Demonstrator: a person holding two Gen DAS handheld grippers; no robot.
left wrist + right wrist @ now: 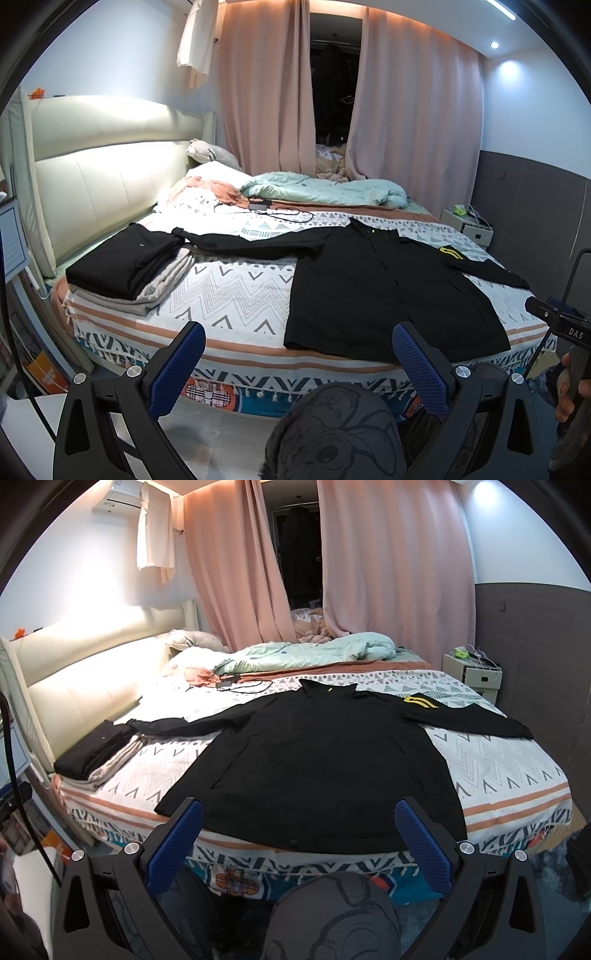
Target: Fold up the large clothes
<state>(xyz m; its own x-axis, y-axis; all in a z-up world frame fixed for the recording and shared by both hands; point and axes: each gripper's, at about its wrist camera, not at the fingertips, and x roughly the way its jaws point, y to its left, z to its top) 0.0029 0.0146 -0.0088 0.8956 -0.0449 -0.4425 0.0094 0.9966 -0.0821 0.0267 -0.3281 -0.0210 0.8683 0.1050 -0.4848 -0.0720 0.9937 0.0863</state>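
A large black long-sleeved shirt lies spread flat on the bed, collar toward the far side, both sleeves stretched out, a yellow mark on its right sleeve. It fills the middle of the right wrist view. My left gripper is open and empty, held in the air before the bed's near edge, left of the shirt's hem. My right gripper is open and empty, held just before the shirt's hem. The right gripper's body also shows at the right edge of the left wrist view.
A stack of folded clothes, black on beige, sits at the bed's left end by the headboard. A crumpled green quilt, a pillow and a charger cable lie at the far side. A bedside cabinet stands at the right. Pink curtains hang behind.
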